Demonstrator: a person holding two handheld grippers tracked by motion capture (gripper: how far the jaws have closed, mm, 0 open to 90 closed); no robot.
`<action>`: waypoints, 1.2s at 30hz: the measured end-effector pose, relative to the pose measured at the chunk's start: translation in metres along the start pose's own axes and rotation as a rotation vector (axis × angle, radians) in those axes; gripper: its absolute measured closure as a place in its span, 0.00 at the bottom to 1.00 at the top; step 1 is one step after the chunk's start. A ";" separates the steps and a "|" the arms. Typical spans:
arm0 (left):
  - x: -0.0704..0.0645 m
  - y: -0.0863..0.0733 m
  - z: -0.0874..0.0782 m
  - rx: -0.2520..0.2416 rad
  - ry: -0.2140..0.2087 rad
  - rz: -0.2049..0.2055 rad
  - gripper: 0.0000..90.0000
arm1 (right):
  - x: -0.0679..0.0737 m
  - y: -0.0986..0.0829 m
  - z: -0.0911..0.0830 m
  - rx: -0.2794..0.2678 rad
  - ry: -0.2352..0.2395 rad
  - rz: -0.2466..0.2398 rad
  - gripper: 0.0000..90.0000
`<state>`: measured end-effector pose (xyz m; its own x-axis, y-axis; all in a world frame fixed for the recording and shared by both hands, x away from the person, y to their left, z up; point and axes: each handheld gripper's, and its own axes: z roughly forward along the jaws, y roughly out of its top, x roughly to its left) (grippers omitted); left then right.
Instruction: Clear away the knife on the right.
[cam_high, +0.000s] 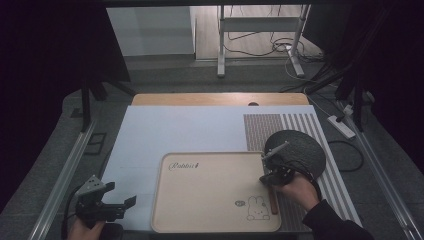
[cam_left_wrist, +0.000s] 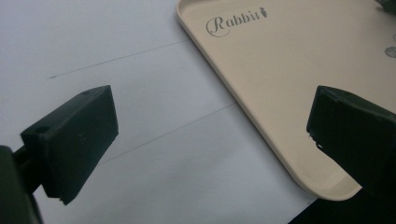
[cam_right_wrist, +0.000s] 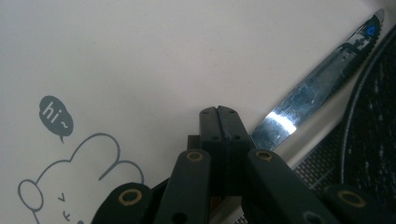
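A beige tray (cam_high: 210, 200) printed with "Rabbit" and a rabbit drawing lies on a white sheet (cam_high: 190, 130). A knife (cam_high: 273, 202) with a brown handle lies along the tray's right rim. Its blade (cam_right_wrist: 317, 84) points toward a dark round plate (cam_high: 300, 147). My right gripper (cam_high: 268, 177) hovers right over the knife. In the right gripper view its jaws (cam_right_wrist: 219, 111) are pressed together with no gap, and the blade comes out from beneath them. My left gripper (cam_high: 125, 202) is open at the tray's near left corner. The left gripper view shows nothing between the jaws (cam_left_wrist: 210, 130), which frame the tray's rim (cam_left_wrist: 280, 70).
The dark plate (cam_right_wrist: 373, 116) rests on a striped woven mat (cam_high: 260, 130) right of the tray. A wooden table edge (cam_high: 220, 98) runs along the far side. Beyond it are a stand's legs and cables on the floor, with a power strip (cam_high: 341, 126) at the right.
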<state>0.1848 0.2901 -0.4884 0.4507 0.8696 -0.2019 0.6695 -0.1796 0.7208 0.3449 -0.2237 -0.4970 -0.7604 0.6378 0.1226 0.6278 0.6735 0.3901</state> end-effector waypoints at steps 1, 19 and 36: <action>0.000 0.000 0.000 0.000 0.000 0.000 0.02 | 0.000 0.000 0.000 0.000 -0.001 -0.001 1.00; 0.000 0.000 0.000 -0.002 -0.004 0.000 0.02 | 0.012 0.008 -0.012 -0.121 -0.026 -0.052 0.64; 0.001 0.000 0.000 -0.003 -0.005 -0.002 0.02 | 0.015 0.004 -0.020 -0.172 -0.049 -0.045 0.18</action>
<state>0.1848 0.2908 -0.4885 0.4522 0.8676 -0.2069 0.6690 -0.1765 0.7221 0.3326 -0.2185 -0.4749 -0.7750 0.6292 0.0583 0.5527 0.6303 0.5451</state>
